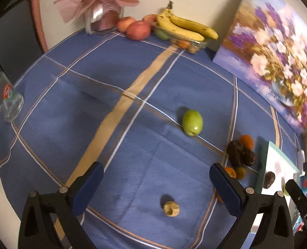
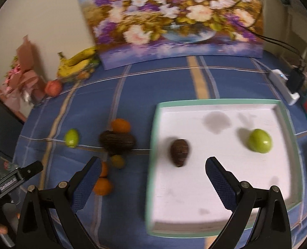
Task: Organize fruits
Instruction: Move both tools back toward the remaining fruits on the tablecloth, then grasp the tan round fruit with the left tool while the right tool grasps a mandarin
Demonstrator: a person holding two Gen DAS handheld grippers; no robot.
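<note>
My left gripper (image 1: 155, 176) is open above the blue checked cloth, with a small beige walnut-like fruit (image 1: 171, 208) lying between its fingers. Beyond it lies a green fruit (image 1: 192, 122), and to the right a cluster of dark brown fruits (image 1: 239, 152) with small orange ones (image 1: 246, 141). My right gripper (image 2: 153, 170) is open over the left part of a white tray with a mint rim (image 2: 215, 102). In the tray lie a dark brown fruit (image 2: 179, 152) and a green fruit (image 2: 259, 140). Left of the tray sit the brown cluster (image 2: 117, 142), orange fruits (image 2: 102, 186) and a green fruit (image 2: 71, 138).
Bananas (image 1: 186, 28) on a clear container and red apples (image 1: 138, 30) stand at the far wall beside a pink wrapped bouquet (image 1: 99, 4). A flower painting (image 2: 174, 18) leans on the wall. A glass jar (image 1: 7, 99) lies at the left table edge. A white charger (image 2: 283, 86) sits at right.
</note>
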